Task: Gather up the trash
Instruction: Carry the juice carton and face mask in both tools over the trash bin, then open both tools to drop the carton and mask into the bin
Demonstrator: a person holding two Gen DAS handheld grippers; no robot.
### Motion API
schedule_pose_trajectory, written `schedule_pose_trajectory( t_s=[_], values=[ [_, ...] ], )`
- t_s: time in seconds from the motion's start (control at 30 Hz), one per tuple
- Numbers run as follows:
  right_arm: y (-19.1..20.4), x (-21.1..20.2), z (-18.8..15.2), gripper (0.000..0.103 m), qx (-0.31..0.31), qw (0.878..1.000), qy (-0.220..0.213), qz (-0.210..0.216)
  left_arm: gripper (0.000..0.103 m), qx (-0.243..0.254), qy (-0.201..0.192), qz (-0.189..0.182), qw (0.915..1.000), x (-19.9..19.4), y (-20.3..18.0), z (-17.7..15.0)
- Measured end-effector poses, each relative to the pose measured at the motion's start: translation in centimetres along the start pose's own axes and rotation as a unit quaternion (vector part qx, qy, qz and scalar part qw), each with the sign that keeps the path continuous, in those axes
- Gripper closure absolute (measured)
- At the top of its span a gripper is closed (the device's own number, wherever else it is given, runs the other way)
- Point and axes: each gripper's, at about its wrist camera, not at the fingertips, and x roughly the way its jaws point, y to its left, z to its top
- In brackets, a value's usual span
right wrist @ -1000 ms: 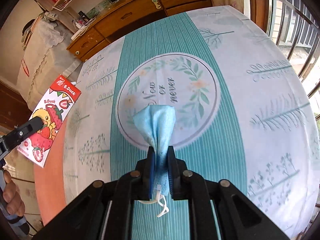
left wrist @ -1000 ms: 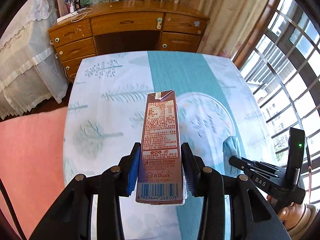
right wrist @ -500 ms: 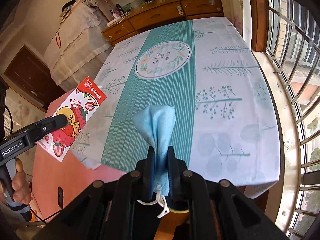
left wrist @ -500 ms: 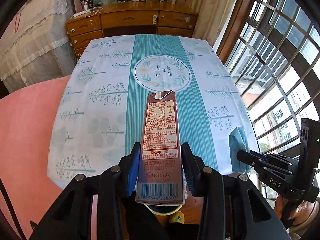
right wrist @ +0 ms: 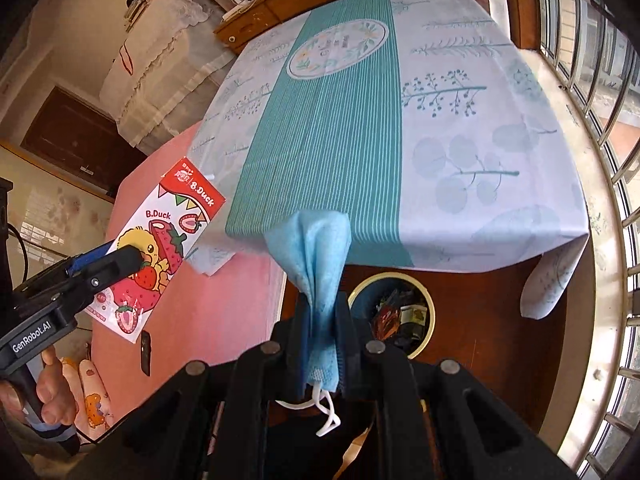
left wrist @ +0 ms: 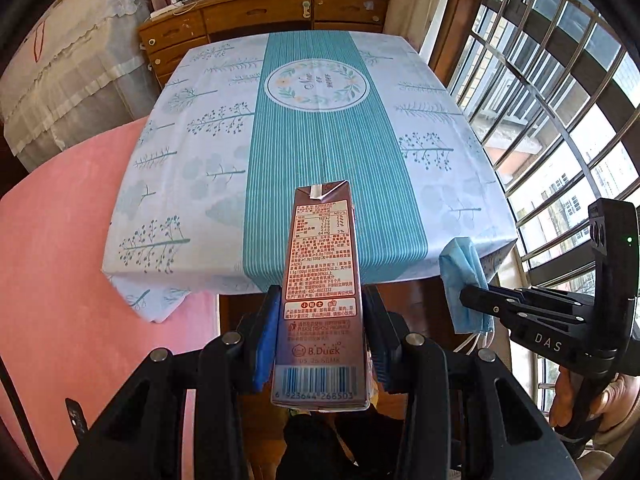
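Observation:
My left gripper (left wrist: pixel 320 332) is shut on a B.Duck drink carton (left wrist: pixel 320 292), held upright off the table's near edge; the carton's strawberry face shows in the right wrist view (right wrist: pixel 160 248). My right gripper (right wrist: pixel 323 320) is shut on a crumpled blue face mask (right wrist: pixel 316 248), its white ear loops hanging below; the mask also shows in the left wrist view (left wrist: pixel 464 276). A round trash bin (right wrist: pixel 424 292) with a pale rim and wrappers inside stands on the floor just right of and below the right gripper.
The table with a teal-striped cloth (left wrist: pixel 320 128) lies ahead of both grippers. A pink sheet (left wrist: pixel 52 260) is to the left, barred windows (left wrist: pixel 560 100) to the right, a wooden dresser (left wrist: pixel 264 12) beyond the table.
Both grippers have pulled back from over the table to beyond its near edge, still holding carton and mask. The trash bin has come into the right wrist view.

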Motion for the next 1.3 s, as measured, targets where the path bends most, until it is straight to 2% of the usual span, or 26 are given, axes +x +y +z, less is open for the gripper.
schedule_pose_trajectory(
  t_s=[0.33, 0.63, 0.93, 1.07, 1.3],
  values=[
    [0.0, 7.6, -4.8, 0.092, 0.039, 0.996, 0.072, -0.025, 0.065, 0.003, 0.068, -0.023, 0.9974, 5.7, 2.1, -4.8],
    [-1.1, 12.4, -7.6, 0.092, 0.090, 0.991, 0.088, -0.051, 0.065, 0.025, 0.114, -0.056, 0.9916, 12.8, 2.7, -8.2],
    [-5.7, 19.7, -9.6, 0.091, 0.153, 0.981, 0.090, -0.078, 0.065, 0.041, 0.136, -0.086, 0.9861, 23.2, 2.4, -10.7],
    [-8.2, 23.0, -10.2, 0.090, 0.176, 0.977, 0.089, -0.084, 0.065, 0.046, 0.134, -0.085, 0.9863, 27.7, 2.2, -11.9],
    [-11.9, 28.6, -11.0, 0.088, 0.192, 0.973, 0.092, -0.092, 0.064, 0.025, 0.134, -0.082, 0.9873, 34.7, 2.0, -13.7]
  ],
)
